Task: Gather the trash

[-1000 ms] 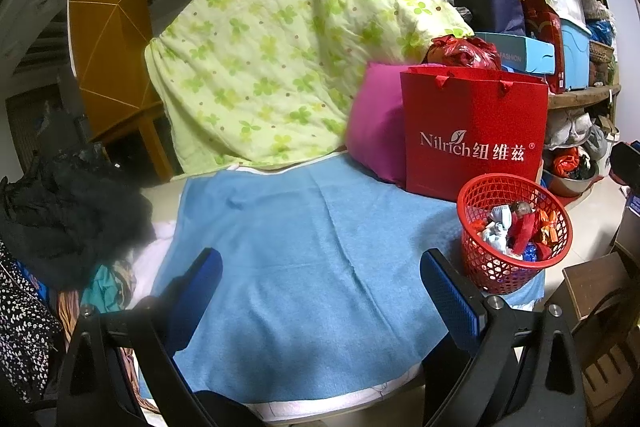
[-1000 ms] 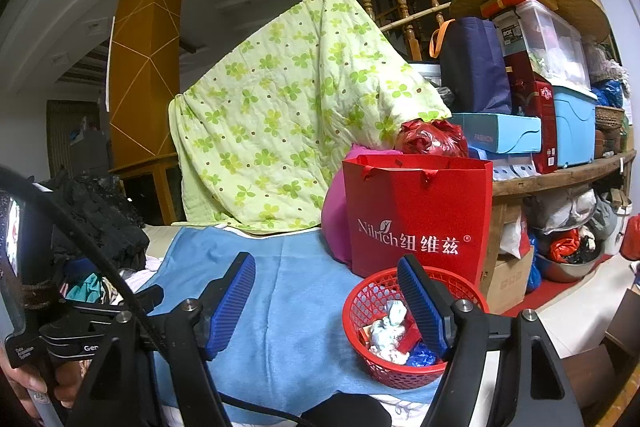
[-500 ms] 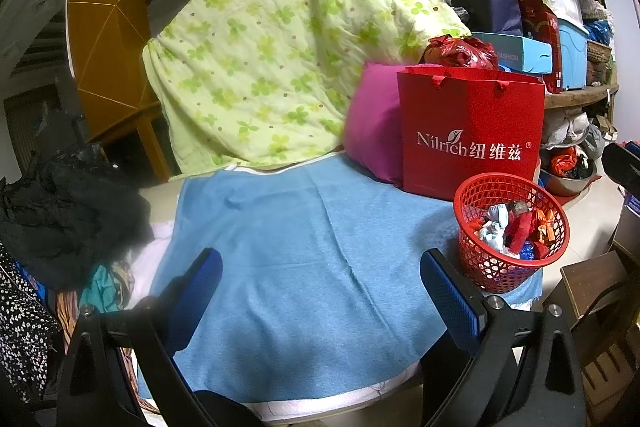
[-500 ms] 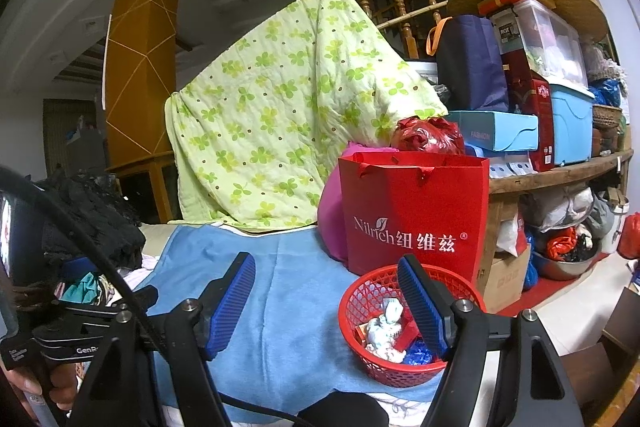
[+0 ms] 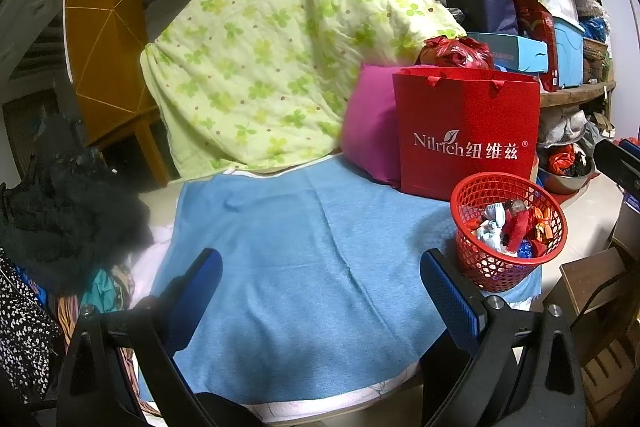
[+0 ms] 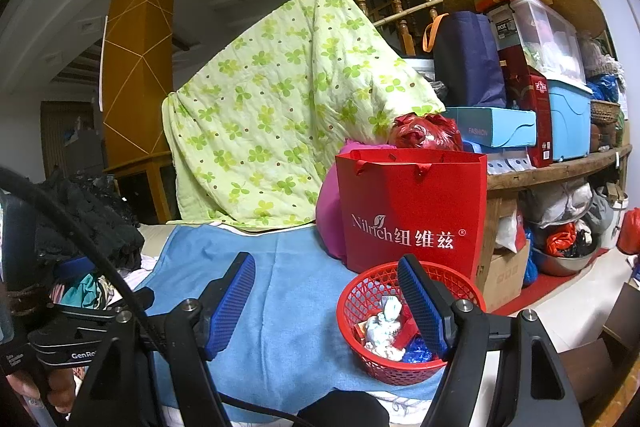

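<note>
We read "Nilrich" and Chinese characters in white on the red paper bag, "FASHION" on the blue box, "ROX" on a carton.

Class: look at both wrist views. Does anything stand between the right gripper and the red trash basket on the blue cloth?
Nothing visible does. The right gripper is open and empty, with the red basket just beyond its fingers on the blue cloth. The red paper bag stands behind it.
</note>
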Action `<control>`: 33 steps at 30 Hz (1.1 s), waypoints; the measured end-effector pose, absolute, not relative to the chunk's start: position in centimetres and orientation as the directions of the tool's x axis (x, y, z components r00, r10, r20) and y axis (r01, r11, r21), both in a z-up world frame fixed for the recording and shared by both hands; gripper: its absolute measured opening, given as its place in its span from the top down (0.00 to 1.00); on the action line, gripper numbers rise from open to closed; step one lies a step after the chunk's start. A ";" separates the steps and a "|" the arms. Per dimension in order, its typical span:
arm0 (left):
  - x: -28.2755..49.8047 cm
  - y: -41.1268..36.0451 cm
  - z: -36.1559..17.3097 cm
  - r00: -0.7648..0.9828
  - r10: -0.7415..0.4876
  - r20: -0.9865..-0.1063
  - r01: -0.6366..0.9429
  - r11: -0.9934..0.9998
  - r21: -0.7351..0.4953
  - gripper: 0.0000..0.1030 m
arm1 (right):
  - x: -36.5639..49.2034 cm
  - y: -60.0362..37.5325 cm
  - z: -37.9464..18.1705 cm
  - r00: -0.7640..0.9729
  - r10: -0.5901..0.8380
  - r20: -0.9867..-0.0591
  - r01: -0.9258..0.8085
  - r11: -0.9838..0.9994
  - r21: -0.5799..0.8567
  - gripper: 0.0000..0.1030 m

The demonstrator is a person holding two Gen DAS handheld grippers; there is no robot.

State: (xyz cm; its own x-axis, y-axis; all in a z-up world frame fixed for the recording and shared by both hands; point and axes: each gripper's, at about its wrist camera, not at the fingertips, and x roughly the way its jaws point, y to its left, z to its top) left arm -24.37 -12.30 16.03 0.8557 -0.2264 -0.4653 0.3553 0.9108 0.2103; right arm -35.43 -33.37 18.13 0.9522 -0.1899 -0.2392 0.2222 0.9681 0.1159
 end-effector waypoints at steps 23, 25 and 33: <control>-24.7 -12.6 16.2 0.856 -0.230 -0.463 0.362 0.906 0.219 0.04 | -35.3 -33.7 18.2 0.952 -0.190 -0.241 0.223 0.968 0.118 0.25; -24.7 -12.7 16.2 0.856 -0.231 -0.463 0.364 0.905 0.221 0.04 | -35.2 -33.8 18.1 0.951 -0.192 -0.241 0.225 0.967 0.118 0.25; -24.8 -12.7 16.2 0.856 -0.231 -0.462 0.364 0.904 0.222 0.04 | -35.2 -33.9 18.0 0.951 -0.191 -0.243 0.225 0.967 0.120 0.25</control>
State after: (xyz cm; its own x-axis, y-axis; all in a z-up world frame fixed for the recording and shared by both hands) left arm -24.76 -12.74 16.20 0.8564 -0.2312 -0.4618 0.3641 0.9044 0.2224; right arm -35.20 -33.93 17.95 0.9509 -0.1913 -0.2432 0.2252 0.9669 0.1201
